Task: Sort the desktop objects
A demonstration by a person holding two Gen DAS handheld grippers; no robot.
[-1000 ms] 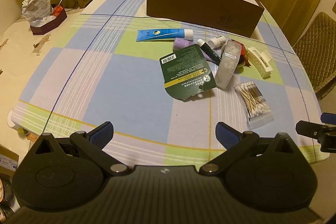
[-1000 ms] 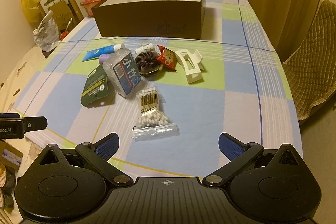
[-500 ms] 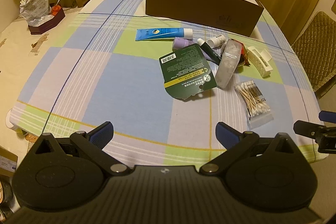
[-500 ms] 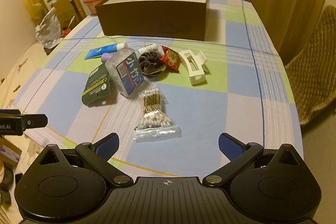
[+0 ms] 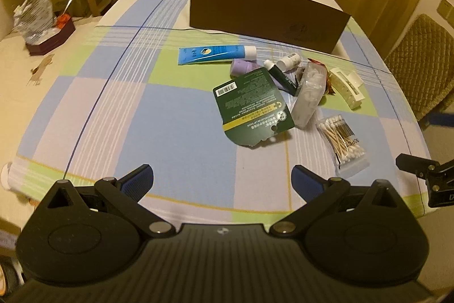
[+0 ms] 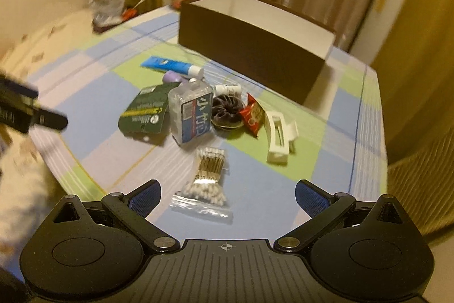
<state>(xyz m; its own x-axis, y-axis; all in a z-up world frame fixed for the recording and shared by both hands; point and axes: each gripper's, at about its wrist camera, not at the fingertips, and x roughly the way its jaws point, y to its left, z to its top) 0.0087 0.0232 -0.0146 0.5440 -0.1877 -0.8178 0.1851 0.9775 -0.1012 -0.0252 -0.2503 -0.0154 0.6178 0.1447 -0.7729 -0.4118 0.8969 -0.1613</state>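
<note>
Right claw (image 6: 227, 195) has swung nearer the cotton swabs (image 6: 208, 175).

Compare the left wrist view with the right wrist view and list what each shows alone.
Left wrist only: the dark green tube behind the green card.
Right wrist only: the dark hair scrunchie and the blue label on the clear case.
Both: brown box, blue tube, cotton swabs, white hair clip.
</note>
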